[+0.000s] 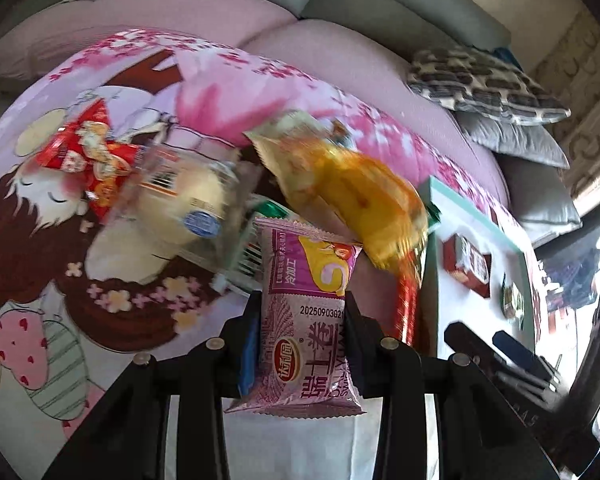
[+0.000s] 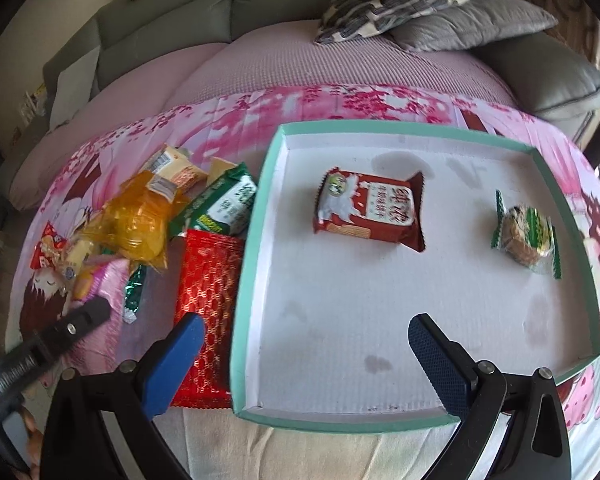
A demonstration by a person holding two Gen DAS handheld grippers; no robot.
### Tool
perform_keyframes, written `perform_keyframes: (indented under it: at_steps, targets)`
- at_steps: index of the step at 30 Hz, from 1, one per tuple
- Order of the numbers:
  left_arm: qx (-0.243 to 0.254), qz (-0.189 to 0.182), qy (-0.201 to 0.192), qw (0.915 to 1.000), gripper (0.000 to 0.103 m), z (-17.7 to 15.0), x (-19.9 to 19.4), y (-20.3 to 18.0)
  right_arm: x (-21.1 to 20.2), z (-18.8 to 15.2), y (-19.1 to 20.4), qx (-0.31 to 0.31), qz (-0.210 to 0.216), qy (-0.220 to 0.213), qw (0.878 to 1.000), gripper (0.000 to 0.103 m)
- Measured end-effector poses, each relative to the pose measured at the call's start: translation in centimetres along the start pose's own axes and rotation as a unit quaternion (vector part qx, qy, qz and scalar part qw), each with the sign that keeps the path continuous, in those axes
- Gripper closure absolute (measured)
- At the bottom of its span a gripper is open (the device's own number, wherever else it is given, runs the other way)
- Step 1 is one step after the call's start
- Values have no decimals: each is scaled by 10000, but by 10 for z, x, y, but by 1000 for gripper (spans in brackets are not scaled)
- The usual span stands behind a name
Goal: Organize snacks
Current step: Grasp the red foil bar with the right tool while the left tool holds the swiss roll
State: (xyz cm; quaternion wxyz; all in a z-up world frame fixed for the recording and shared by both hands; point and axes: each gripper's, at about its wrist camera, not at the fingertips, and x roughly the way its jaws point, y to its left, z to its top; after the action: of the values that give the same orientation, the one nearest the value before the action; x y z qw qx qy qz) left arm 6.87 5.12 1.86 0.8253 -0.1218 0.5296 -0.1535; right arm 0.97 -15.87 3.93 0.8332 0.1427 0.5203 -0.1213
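left claw [image 1: 302, 344]: clamped on a purple snack pack [image 1: 308, 320], pack standing up between the jaws, so that one's caught for sure

right claw [image 2: 306, 344]: jaws wide, nothing in them, hanging over the near edge of the tray [image 2: 380, 424]

pile: rest of the loose snacks sit in a heap on the pink blanket [image 2: 340, 98] just off the tray's left edge; orange bag [image 2: 134, 222] on top, green pack [image 2: 228, 204] and red pack [image 2: 208, 312] right against the tray wall

tray so far: a dark red pack [image 2: 370, 210] around the middle, a little round biscuit pack [image 2: 524, 236] near the right edge, well apart

step: looks like pick done, carry over comes next

next move: I'd say swing the purple pack across the left wall and set it on bare white floor, then let go. Mind the orange bag, it's close.
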Motion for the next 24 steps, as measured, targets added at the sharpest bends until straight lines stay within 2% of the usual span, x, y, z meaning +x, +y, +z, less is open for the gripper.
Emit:
perform_keyframes:
  at_steps: [6,11,15,20,22,24]
  targets:
    - [-366,67,-234,9990,65,7,-13,20,-3,-3,22,-336,217,-37,9992,0]
    - [-527,77,-285,9982,65,9,-17,29,-5,-7,40,-548,349,-143,9978,2]
    - [-534,55,-286,9981,65,9,-17,28,-8,-11,59,-939,236,-256,9950,17]
    - [-616,33,-296,9977,65,10,-18,32,-3,-17,76,-1292,304,-214,9909,37]
    - [-639,23,-296,9975,65,10,-18,33,1,-19,83,-1420,282,-199,9893,48]
    - [-646,19,-290,9975,65,10,-18,33,4,-20,87,-1523,230,-196,9879,50]
